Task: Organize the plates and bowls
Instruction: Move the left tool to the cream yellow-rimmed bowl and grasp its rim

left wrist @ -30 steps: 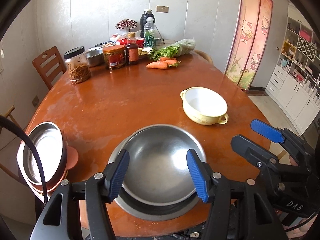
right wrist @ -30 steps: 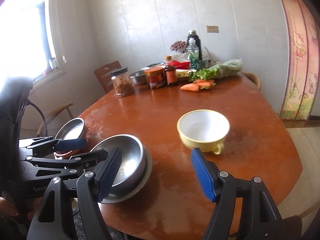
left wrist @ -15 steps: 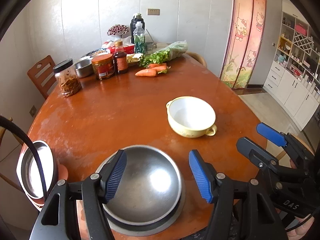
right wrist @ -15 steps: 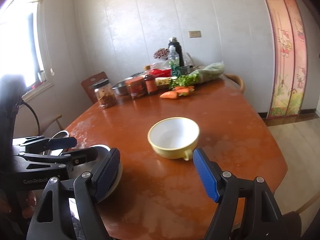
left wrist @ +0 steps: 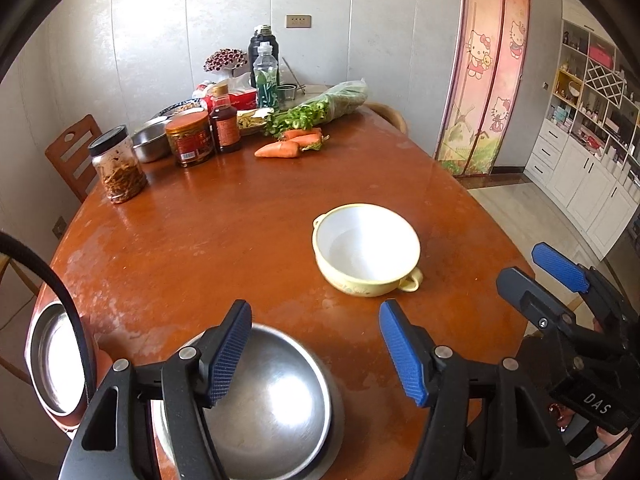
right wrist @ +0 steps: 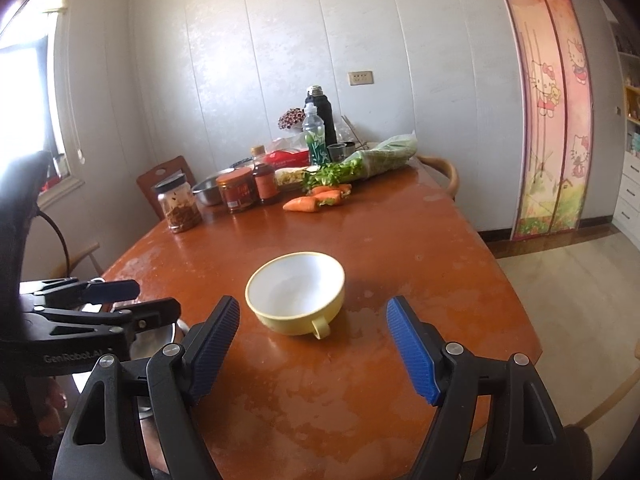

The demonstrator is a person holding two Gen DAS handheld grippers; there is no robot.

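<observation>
Blue-padded and spread apart, both grippers hang empty over the near edge of the brown table [right wrist: 400,248]: the left gripper [left wrist: 316,354] above a steel bowl [left wrist: 268,404] sitting on a plate, the right gripper [right wrist: 312,346] facing a yellow bowl [right wrist: 296,292] just ahead. Both have just been opening with nothing between their pads. Another steel bowl [left wrist: 56,364] rests at the table's left rim.

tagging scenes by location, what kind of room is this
Most likely a home dining room: a round wooden table with carrots and sauce jars, wooden chairs, and white storage cabinets nearby.
</observation>
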